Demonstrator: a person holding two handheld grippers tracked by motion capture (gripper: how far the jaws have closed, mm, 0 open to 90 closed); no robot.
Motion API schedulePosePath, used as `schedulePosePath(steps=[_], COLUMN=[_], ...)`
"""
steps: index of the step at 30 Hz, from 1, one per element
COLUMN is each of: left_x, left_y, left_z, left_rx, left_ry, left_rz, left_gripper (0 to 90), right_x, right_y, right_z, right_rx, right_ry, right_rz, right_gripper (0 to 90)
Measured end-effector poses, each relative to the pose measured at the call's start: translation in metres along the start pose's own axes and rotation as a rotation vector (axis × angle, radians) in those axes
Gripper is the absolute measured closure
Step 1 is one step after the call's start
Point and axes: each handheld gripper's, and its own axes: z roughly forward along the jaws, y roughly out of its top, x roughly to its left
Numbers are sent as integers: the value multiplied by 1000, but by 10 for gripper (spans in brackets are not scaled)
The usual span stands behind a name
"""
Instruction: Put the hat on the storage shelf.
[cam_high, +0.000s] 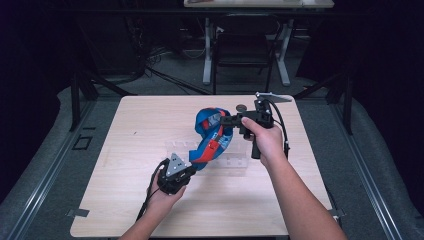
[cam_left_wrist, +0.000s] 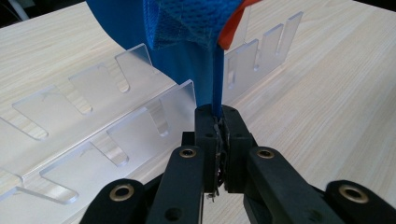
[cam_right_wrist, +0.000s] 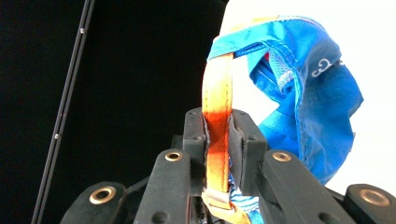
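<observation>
Dark surroundings ring a pale wooden table (cam_high: 125, 200), with the legs of another desk (cam_high: 207, 55) behind it. Near the middle of the table lies a clear acrylic rack (cam_left_wrist: 93, 135) cut with slots. Above it hangs a blue fabric item (cam_high: 212, 132) with orange-red trim, stretched between the two grippers. The left gripper (cam_left_wrist: 219, 123), held low at the near side, is clenched on a blue edge of the fabric. The right gripper (cam_right_wrist: 218, 126), held higher and farther back, is clenched on an orange strap (cam_right_wrist: 217, 93) of the same item, its jaws pressing it from both sides.
</observation>
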Motion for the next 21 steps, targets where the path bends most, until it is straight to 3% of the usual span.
schedulePosePath(steps=[5, 10, 17, 21], left_x=[1, 2, 5, 9], left_y=[0, 0, -3, -8], left_z=[-3, -8, -15, -21], left_rx=[-4, -18, -19, -13], left_ry=[3, 8, 10, 8], left_rz=[-2, -6, -16, -38], left_gripper=[837, 780, 708, 639], right_x=[-1, -5, -11, -14], right_y=[0, -2, -7, -15], right_z=[-2, -12, -24, -31], right_rx=[-5, -25, -37, -30], right_ry=[-6, -57, -83, -118], right_rz=[2, -14, -24, -59], right_gripper=[770, 708, 698, 677])
